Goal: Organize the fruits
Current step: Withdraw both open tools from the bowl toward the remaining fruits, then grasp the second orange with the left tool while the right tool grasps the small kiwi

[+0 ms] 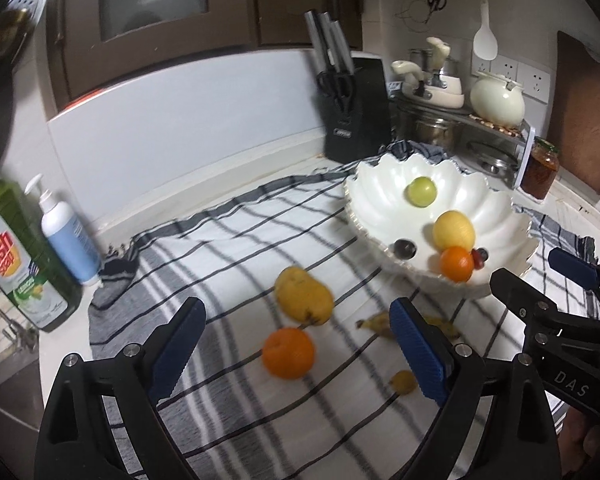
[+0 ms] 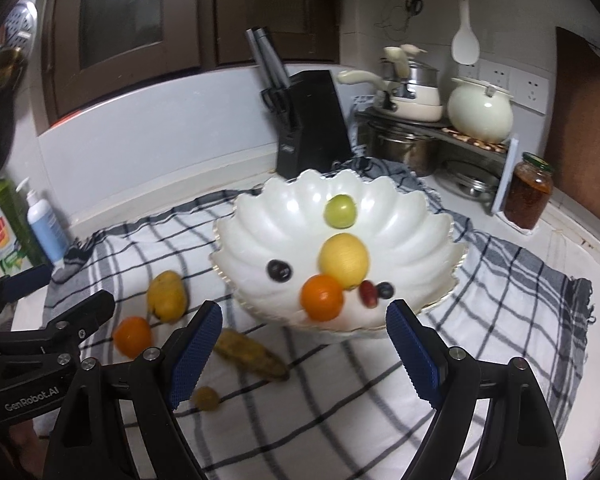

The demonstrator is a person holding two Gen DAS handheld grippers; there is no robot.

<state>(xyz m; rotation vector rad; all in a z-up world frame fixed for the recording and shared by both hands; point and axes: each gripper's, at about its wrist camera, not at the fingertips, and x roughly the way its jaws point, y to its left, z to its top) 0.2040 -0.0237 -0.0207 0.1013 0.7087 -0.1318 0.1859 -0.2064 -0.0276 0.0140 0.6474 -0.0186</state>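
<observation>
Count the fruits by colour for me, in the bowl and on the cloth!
Orange: 2, one in the bowl at, one on the cloth at
Yellow: 4
Green: 1
Dark: 2
Red: 1
Total: 10

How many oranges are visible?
2. One orange lies in the bowl near its front rim; the other orange lies on the cloth, left of the bowl.

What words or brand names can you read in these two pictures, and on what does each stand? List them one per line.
"DAS" on the right gripper, on its black arm.
"GenRobot.AI" on the left gripper, on its black arm.
"dish" in big red letters on the green bottle; its smaller print is too blurred to read.
A logo on the knife block is too small to read.
</observation>
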